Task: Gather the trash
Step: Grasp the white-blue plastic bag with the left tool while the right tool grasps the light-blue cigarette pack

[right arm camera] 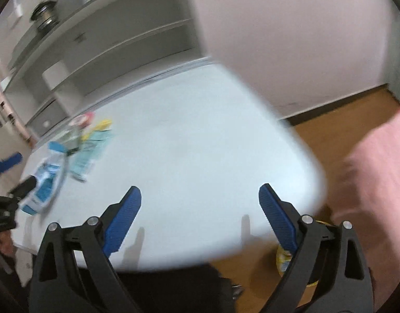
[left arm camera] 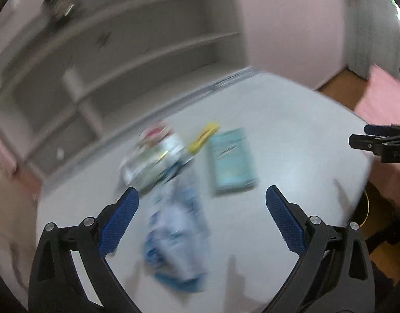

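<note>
1. The left tongs hang wide open and hold nothing, above a crumpled blue-and-white wrapper lying on the white desk.
2. Past it lie a clear crinkled bag, a yellow scrap and a flat teal packet, all blurred.
3. The right tongs gape, empty, over bare desk, well apart from the trash.
4. Only the right view shows a yellow-rimmed bin on the floor.
</note>
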`<state>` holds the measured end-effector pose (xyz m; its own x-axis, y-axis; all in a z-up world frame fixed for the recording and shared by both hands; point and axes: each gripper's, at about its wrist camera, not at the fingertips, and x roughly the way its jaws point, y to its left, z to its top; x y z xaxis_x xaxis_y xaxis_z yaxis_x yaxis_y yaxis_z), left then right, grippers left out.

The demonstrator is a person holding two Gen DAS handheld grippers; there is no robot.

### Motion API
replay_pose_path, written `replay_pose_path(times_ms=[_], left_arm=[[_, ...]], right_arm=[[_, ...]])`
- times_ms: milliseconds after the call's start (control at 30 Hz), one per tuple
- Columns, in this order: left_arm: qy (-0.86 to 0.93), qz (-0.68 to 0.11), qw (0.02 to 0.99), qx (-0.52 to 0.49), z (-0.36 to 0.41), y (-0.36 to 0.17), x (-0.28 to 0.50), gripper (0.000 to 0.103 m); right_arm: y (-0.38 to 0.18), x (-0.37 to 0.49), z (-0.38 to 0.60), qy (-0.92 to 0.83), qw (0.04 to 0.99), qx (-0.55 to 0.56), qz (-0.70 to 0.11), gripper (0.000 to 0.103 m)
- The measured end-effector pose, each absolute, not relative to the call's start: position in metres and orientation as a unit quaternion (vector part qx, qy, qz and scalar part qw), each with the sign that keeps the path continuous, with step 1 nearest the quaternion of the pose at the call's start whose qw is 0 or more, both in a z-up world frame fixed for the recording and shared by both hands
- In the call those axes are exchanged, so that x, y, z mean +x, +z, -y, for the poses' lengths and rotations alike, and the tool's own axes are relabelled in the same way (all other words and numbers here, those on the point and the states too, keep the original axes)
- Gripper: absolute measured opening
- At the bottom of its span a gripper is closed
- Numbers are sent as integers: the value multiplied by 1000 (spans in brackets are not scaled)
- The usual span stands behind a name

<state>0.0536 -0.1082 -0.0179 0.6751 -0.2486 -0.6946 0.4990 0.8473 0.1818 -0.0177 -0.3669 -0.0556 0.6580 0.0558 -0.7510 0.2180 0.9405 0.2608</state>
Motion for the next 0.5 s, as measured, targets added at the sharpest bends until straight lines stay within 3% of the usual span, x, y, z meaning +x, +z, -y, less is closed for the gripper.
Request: replay_pose_path(times_ms=[333, 367, 400, 433, 500], left_arm=[[-192, -406, 885, 125, 55, -65, 84, 95], [-197, -405, 884, 121, 54, -66, 83, 92], [-204, -403, 885, 116, 56, -66, 81, 71], [-209, -405, 883, 113, 55, -67, 82, 60], [-217, -413, 879, 96, 51, -66, 83, 50]], right_arm=[[-40, 73, 250, 37, 885, 116, -448, 92], [-41, 80, 244, 38, 884, 114, -452, 92], [-41, 85, 239, 39, 883, 112, -455, 92], [-42, 91, 235, 37, 881, 110, -459, 92], [-44, 100, 229, 30, 878, 106, -467, 92]])
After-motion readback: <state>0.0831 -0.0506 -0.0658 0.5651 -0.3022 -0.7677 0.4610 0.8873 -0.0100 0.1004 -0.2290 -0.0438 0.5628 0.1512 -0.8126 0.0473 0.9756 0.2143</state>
